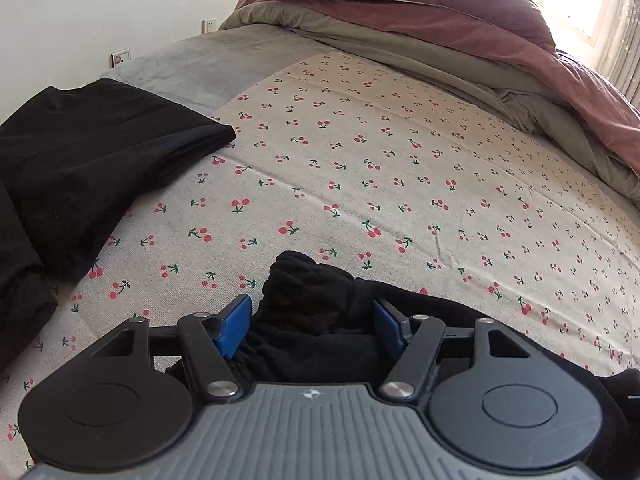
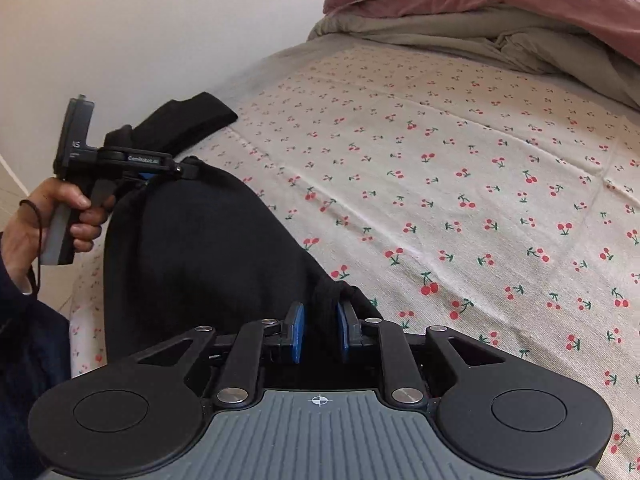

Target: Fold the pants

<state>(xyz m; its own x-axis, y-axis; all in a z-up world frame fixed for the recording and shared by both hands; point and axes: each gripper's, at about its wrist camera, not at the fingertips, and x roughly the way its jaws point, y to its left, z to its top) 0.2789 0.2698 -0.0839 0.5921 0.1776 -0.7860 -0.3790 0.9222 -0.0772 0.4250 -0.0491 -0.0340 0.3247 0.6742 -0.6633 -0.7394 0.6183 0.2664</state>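
Observation:
Black pants (image 2: 192,240) hang raised above a bed between my two grippers. My left gripper (image 1: 312,320) has its blue pads on either side of a bunched, ribbed part of the pants (image 1: 308,292); the jaws stand fairly wide, with cloth filling the gap. In the right wrist view the left gripper (image 2: 188,170) is at the far upper corner of the cloth, held by a hand (image 2: 52,220). My right gripper (image 2: 319,330) is shut on the near corner of the pants (image 2: 332,296). The rest of the pants lies on the bed at the left (image 1: 80,152).
The bed has a cream sheet with red cherries (image 1: 400,168) over a grey cover (image 1: 208,64). A heaped pink and olive duvet (image 1: 420,12) lies at the far side. A white wall with sockets (image 1: 120,56) is at the left.

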